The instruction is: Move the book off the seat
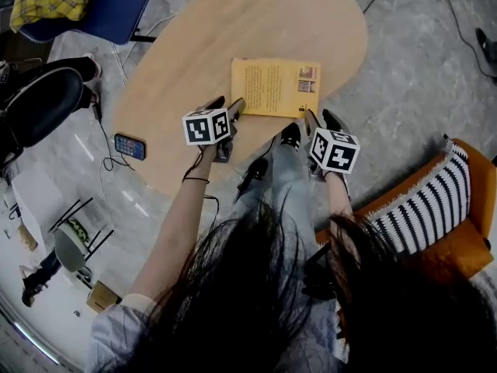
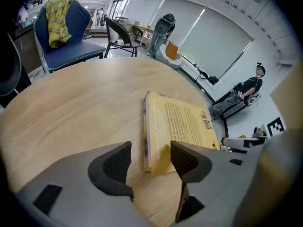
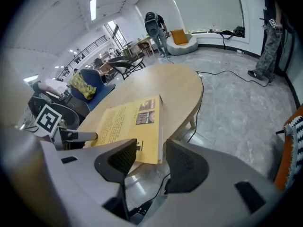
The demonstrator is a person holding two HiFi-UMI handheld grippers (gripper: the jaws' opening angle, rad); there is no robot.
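A yellow book (image 1: pixel 276 88) lies flat on the oval wooden table (image 1: pixel 233 22), close to its near edge. My left gripper (image 1: pixel 227 103) is at the book's near left corner, jaws open. In the left gripper view that corner of the book (image 2: pixel 177 126) shows between and past the fingers, with no pad pressing on it. My right gripper (image 1: pixel 321 117) hovers just off the table's edge by the book's near right corner, jaws open. In the right gripper view the book (image 3: pixel 128 119) lies just ahead of the gap.
A phone (image 1: pixel 130 145) with a cable lies at the table's left edge. A blue chair with a yellow cloth (image 1: pixel 85 2) stands far left, a black chair (image 1: pixel 39 103) beside it. An orange seat with a striped cushion (image 1: pixel 435 200) is at my right.
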